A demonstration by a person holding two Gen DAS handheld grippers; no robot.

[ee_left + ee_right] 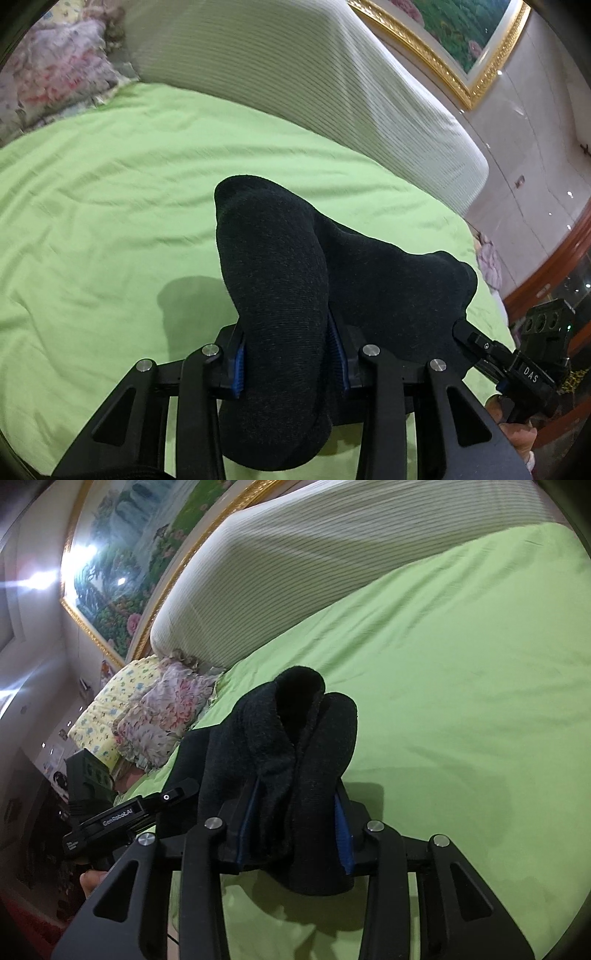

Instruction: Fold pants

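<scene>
Dark charcoal pants [280,273] are bunched and lifted above a green bed sheet [103,206]. My left gripper [291,358] is shut on a thick fold of the pants, blue pads pressing both sides. The cloth stretches right to my right gripper [469,336], seen from the side with its tip at the fabric. In the right wrist view, my right gripper [295,834] is shut on another bunch of the pants [295,746], fleecy inside showing. My left gripper [177,794] shows at lower left, its tip at the same cloth.
A white ribbed headboard cushion [295,81] runs along the far side of the bed. Floral pillows [155,716] lie at one end. A gold-framed painting [125,565] hangs on the wall. A person's hand [517,435] holds the right tool.
</scene>
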